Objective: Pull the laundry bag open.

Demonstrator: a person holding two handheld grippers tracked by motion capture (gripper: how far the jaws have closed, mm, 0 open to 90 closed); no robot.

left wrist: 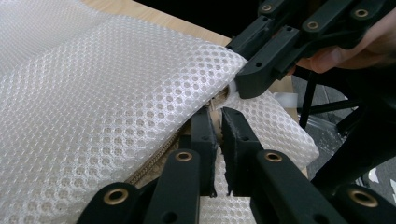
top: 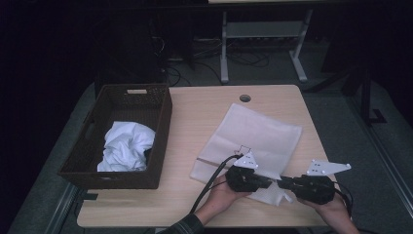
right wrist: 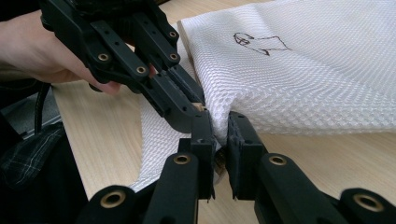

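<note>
White mesh bag (top: 253,139) lies flat on the table (top: 195,112), right of the brown basket (top: 160,117) that holds a crumpled white cloth (top: 125,145). Both grippers meet at the bag's near edge.

Left gripper (left wrist: 218,114): jaws drawn narrow at the zipper (left wrist: 159,156) end; I cannot tell whether the pull is pinched. Right gripper (right wrist: 221,122): jaws narrow, clamped on a fold of mesh beside the zipper.

Handling, judged: the bag is very light, soft and limp, with no stiffness; it bunches and drags rather than lifts flat. The open weave gives the pads some bite, though thin layers can slip out. Best holds: seamed edge and zipper tape, where the fabric is doubled. Hold one side firm as an anchor.
</note>
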